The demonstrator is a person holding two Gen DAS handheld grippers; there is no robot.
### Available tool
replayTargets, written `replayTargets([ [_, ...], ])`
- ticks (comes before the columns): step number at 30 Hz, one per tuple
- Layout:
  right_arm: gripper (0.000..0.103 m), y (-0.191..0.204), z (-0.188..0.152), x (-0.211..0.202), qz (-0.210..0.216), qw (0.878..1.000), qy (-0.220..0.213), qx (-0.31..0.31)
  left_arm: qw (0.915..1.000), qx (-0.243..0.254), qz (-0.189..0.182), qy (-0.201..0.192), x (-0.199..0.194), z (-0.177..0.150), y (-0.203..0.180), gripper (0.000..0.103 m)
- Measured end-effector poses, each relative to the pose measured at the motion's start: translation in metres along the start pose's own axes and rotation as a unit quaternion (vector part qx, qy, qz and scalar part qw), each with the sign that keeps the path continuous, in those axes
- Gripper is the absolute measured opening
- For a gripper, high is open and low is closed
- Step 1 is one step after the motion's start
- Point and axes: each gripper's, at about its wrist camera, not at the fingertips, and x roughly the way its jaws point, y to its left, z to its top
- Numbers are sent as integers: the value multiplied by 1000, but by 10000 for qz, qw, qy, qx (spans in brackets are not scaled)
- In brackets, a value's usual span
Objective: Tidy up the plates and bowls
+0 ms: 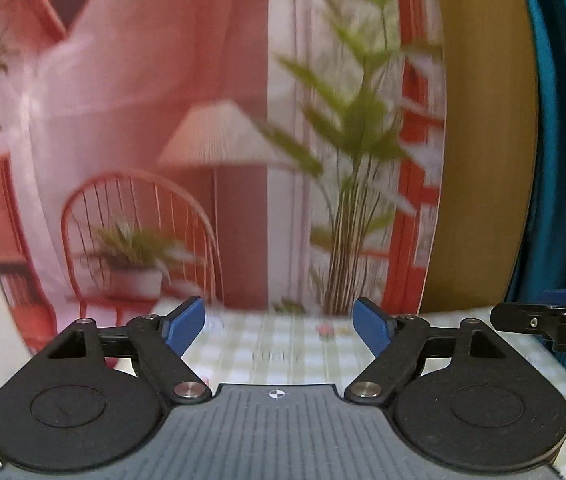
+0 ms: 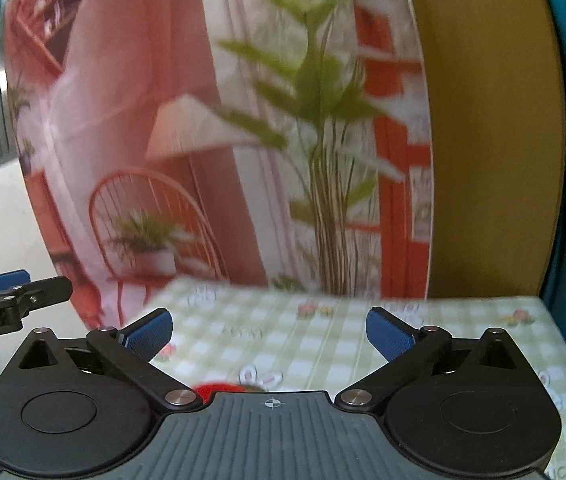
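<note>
Left gripper (image 1: 279, 326) jaws spread, nothing between. Right gripper (image 2: 269, 334) same. Desk under green check cloth (image 2: 323, 344). Printed backdrop (image 1: 203, 140) at far edge, yellow panel (image 1: 483, 140), teal curtain (image 1: 563, 160) beside. Plates, bowls: can't tell where.

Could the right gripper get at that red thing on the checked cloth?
Probably yes. The right gripper is open with nothing between its fingers, and the red thing lies on the checked cloth just below it, mostly hidden behind the gripper's body. Nothing seems to block it.
</note>
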Motion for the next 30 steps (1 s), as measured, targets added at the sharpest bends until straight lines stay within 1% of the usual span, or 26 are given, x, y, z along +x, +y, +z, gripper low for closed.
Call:
replayTargets([
  [2, 103, 0, 11, -12, -3, 9999, -146, 4, 9999, 11, -51, -120, -9, 13, -4, 84],
  [5, 103, 0, 23, -26, -27, 9994, -333, -17, 9996, 61, 8, -274, -22, 29, -11, 84],
  [11, 103, 1, 36, -44, -150, 9986, -504, -71, 9988, 114, 80, -464, -40, 47, -22, 84],
  [18, 103, 3, 39, -55, -182, 9982, -571, -96, 9980, 183, 142, -592, -54, 51, -29, 84],
  [20, 103, 4, 40, -57, -190, 9981, -583, -115, 9978, 171, 111, -634, -57, 51, -29, 84],
  [26, 103, 8, 40, -62, -191, 9977, -623, -160, 9979, 43, 125, -635, -59, 52, -26, 84],
  [30, 103, 8, 40, -62, -193, 9977, -624, -157, 9978, 51, 161, -644, -60, 52, -24, 84],
])
